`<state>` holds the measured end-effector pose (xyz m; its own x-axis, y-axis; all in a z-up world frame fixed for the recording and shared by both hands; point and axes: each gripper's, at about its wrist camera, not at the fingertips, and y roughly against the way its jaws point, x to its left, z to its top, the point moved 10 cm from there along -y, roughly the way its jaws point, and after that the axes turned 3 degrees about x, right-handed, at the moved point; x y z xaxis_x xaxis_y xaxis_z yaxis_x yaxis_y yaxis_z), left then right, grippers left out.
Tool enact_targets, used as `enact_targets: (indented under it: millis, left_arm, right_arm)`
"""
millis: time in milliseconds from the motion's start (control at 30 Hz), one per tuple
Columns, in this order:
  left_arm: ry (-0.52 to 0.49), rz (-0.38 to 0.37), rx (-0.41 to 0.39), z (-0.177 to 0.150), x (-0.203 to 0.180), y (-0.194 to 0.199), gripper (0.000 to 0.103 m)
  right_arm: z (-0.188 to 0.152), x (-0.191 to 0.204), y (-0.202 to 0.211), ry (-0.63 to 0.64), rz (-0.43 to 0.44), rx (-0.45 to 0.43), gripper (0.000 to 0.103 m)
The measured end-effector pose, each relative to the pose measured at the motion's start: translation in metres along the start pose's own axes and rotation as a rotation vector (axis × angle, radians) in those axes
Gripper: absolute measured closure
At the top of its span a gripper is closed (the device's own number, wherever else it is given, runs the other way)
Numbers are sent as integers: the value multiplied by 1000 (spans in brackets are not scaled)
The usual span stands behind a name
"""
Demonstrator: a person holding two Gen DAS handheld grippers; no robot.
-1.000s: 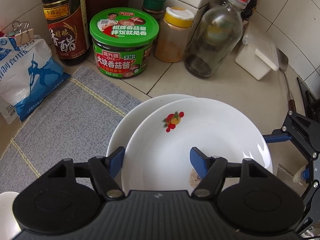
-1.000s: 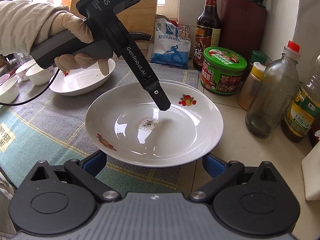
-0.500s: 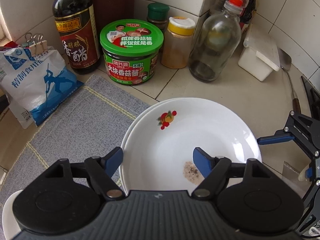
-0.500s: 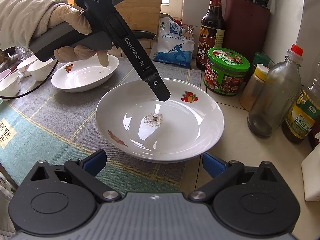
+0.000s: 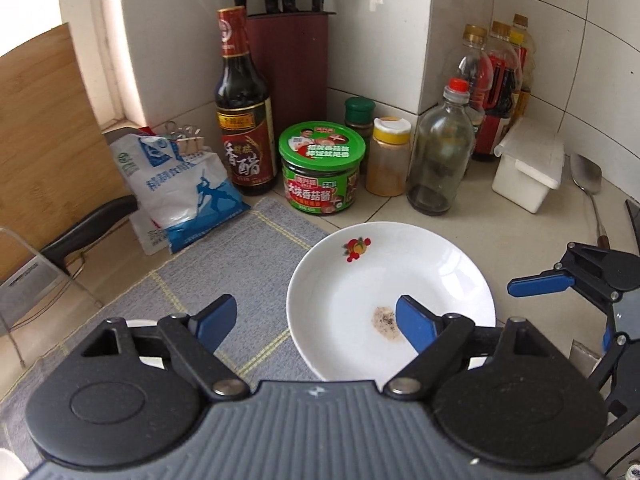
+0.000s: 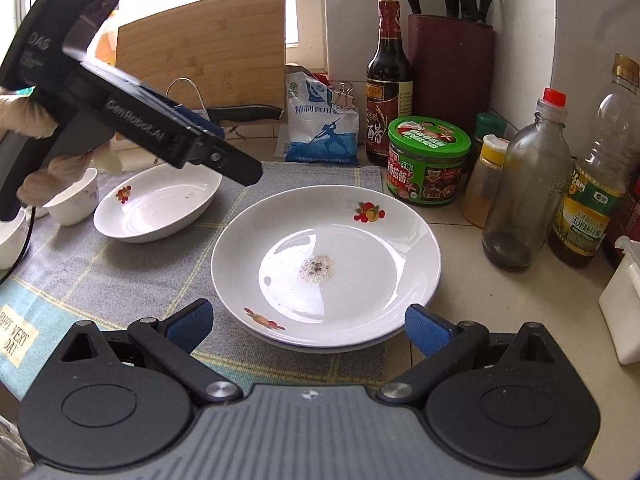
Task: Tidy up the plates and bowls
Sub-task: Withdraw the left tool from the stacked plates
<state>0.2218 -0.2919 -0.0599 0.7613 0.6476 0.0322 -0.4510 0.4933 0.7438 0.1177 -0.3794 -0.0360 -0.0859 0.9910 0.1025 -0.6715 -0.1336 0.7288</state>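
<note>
1. Landmark: top plate, white with fruit prints and a brownish crumb patch in the middle. It sits on a second plate, only a rim sliver of which shows underneath.
2. Right claw: fingers wide apart, just on the near side of the plate stack, one on each side of its near rim. Not touching, nothing gripped.
3. Left claw: jaws opening, empty. In its own view one blue finger hangs over the plate's near part, the other over the mat left of the plate. From the right view it's up and to the plate's left, clear of it, held by a gloved hand.
4. The stack straddles the right edge of the grey-blue checked mat, partly on the tiled table.
5. Left of the plate, on the mat: oval dish with a fruit print, empty. Further left, a small white bowl.
6. Just behind the plate: green-lidded jar, yellow-capped spice jar, clear glass bottle with red cap.
7. Further back: dark vinegar bottle, white-and-blue salt bag, knife block, wooden cutting board against the wall.
8. Right of the plate: white lidded box and oil bottle.
</note>
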Motion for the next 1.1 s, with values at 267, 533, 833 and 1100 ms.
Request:
enact_targets:
  millis: [267,533,833,1100]
  left_arm:
    - [198,124,20,-69,19,44,15]
    - [359,183,27,-124,64,63,16]
    - [355,203,43,-158,101,45,15]
    - [285,194,21,-156,107,27,15]
  right_arm:
    - [5,41,0,34,45,-13,0]
    - [11,82,-9,39,49,16,0]
    - [28,113,-25,57,-17,80,0]
    - [31,132,-30,69,-50,110,0]
